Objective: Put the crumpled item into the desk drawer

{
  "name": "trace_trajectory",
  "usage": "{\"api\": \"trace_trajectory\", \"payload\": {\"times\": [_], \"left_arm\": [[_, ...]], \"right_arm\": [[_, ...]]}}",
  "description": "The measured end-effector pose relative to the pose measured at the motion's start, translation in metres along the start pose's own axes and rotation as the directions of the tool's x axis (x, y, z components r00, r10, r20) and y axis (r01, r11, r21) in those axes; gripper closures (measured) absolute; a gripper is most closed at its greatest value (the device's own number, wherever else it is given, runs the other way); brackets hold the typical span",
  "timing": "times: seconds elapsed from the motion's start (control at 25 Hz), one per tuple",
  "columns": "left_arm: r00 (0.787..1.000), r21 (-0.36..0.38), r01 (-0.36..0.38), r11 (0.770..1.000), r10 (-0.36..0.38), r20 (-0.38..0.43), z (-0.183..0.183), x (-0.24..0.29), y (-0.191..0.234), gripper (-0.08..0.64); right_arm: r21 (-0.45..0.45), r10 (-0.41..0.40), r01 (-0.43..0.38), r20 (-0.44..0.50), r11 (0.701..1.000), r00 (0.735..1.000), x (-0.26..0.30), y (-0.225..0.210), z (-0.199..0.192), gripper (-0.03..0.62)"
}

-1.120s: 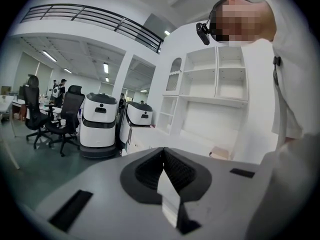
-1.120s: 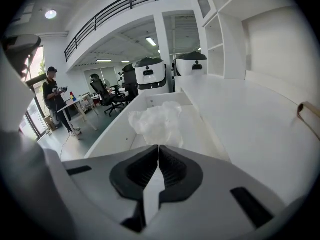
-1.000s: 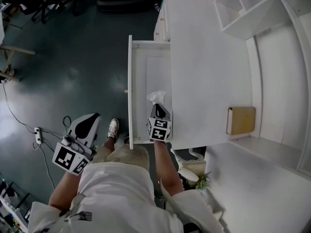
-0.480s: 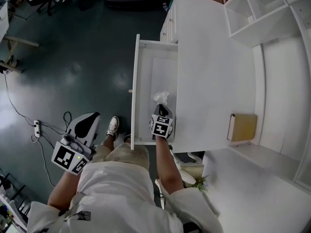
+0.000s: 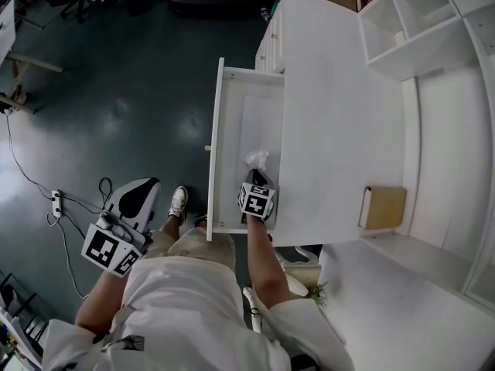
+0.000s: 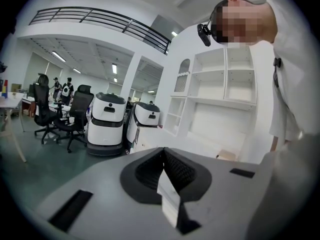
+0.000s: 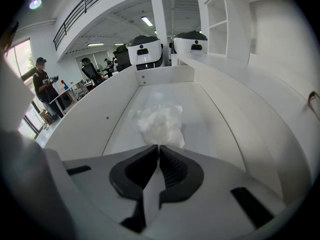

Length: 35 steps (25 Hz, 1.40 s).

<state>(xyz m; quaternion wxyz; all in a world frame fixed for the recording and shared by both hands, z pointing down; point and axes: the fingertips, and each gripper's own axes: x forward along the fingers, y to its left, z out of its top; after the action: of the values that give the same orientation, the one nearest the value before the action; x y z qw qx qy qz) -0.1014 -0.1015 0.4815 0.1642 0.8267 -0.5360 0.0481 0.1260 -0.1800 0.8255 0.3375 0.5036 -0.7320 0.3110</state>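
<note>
The right gripper (image 5: 257,175) (image 7: 158,146) reaches down into the open drawer (image 5: 214,145) (image 7: 90,129) of the white desk (image 5: 340,114). Its fingers are squeezed together and pinch one edge of the crumpled white paper (image 5: 256,158) (image 7: 159,124). The rest of the paper sticks out just past the fingertips, inside the drawer. The left gripper (image 5: 141,187) (image 6: 162,151) hangs over the dark floor, well away from the drawer, with its fingers closed on nothing.

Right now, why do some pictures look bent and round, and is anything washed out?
Left gripper view: wide-angle lens bows the balcony rail and darkens the corners. Right gripper view: same round rim, the crumpled item washed pale, the right tongs soft up close. Head view: the white desk nearly bleaches out; the floor shows soft glare.
</note>
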Motion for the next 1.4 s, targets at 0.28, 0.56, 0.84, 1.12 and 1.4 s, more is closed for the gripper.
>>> {"api": "trace_trajectory", "payload": {"times": [0.28, 0.56, 0.84, 1.12, 1.4], "left_arm": [[1.0, 0.0, 0.031, 1.0, -0.031, 0.003, 0.001, 0.004, -0.005, 0.545], [0.998, 0.001, 0.06, 0.998, -0.06, 0.016, 0.004, 0.0, -0.006, 0.545], [0.989, -0.001, 0.139, 0.99, -0.138, 0.05, 0.016, 0.006, -0.011, 0.545], [0.97, 0.017, 0.233, 0.972, -0.233, 0.075, 0.03, 0.012, -0.016, 0.545], [0.947, 0.03, 0.306, 0.951, -0.308, 0.087, 0.037, 0.014, -0.022, 0.545]], "right_arm": [[-0.032, -0.013, 0.013, -0.023, 0.999, 1.0, 0.005, 0.006, 0.002, 0.545], [-0.047, 0.005, -0.006, -0.009, 0.999, 1.0, -0.005, 0.027, 0.001, 0.261], [-0.047, -0.006, 0.009, 0.057, 0.999, 0.998, -0.042, 0.044, 0.018, 0.261], [-0.017, -0.06, 0.062, 0.087, 0.998, 0.994, -0.074, 0.036, 0.031, 0.267], [0.098, -0.115, 0.101, 0.153, 0.99, 0.981, -0.119, 0.026, 0.044, 0.319]]}}
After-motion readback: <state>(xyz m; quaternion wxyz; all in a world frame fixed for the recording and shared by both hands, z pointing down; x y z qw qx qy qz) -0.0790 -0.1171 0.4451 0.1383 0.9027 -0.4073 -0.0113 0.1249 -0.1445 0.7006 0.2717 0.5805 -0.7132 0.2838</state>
